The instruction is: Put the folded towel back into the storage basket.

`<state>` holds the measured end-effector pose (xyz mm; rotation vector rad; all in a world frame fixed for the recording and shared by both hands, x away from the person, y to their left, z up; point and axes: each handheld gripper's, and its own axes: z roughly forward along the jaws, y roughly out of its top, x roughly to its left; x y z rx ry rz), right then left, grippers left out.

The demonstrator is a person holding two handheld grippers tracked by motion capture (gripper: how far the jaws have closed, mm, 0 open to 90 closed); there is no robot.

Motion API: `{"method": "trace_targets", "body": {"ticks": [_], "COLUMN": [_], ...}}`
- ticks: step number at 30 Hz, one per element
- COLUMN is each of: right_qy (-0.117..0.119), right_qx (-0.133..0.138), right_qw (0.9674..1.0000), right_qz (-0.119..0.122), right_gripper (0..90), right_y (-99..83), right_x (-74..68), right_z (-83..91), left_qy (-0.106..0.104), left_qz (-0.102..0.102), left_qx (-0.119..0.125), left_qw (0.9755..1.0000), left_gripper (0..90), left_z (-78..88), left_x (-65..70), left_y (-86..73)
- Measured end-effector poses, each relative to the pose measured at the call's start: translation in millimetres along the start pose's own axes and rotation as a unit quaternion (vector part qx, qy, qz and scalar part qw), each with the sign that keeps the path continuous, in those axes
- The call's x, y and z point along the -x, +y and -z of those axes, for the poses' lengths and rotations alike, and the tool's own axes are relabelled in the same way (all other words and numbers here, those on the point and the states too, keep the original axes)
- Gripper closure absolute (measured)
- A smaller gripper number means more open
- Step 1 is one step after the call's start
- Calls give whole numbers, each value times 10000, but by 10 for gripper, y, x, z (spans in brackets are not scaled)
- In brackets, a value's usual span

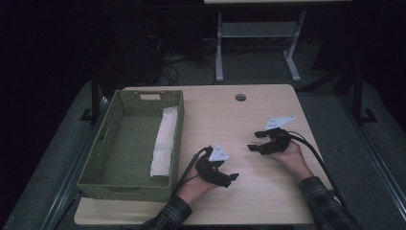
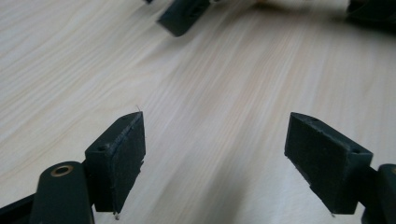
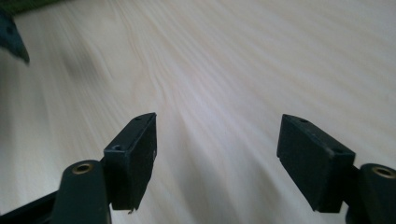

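My left gripper point(image 1: 231, 179) is held low over the near middle of the light wooden table point(image 1: 215, 115), a grey three-cornered plate on top, its jaws pointing right. It is open point(image 2: 215, 119), with bare wood between the pads. My right gripper point(image 1: 255, 140) hovers to the right and a little farther back, jaws pointing left toward the other one. It is open too point(image 3: 217, 119), holding nothing. One jaw of the right gripper point(image 2: 182, 16) shows at the top of the left gripper view.
A green woven basket point(image 1: 107, 139) stands on the left side of the table with a folded white cloth point(image 1: 164, 141) lying along its right wall. A round cable hole point(image 1: 240, 97) sits near the far edge. Table legs stand on the dark floor beyond.
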<state>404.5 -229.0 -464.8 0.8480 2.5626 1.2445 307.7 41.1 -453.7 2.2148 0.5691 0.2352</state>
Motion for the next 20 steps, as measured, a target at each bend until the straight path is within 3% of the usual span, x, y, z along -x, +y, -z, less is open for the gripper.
{"method": "trace_targets", "body": {"ticks": [1,3,5,7,20], "right_qy": [-46,-127,-229,-246,-372], "right_qx": [-125,-239,-218,-231,-287], "right_qw": [9999,9996,9995,9994,9989], "right_qz": [-23,6,33,78,43], "right_gripper": [269,252,226,201,154], "right_y": [-100,-158,-208,-221,-226], "right_x": [-17,-41,-81,-104,-120], "right_z": [-18,-27,-27,-18,-25], "left_qy": [60,-17,43,83,55], "left_qz": [-30,114,24,-87,-75], "left_qx": [-66,-139,-202,-266,-320], "left_qw": [10000,9998,9998,9996,9994], "left_gripper": [190,180,179,168,129], "left_z": [-31,-102,-134,-166,-213], "left_x": [-8,-39,-28,-19,-2], "left_y": [-23,-79,-99,-119,-152]}}
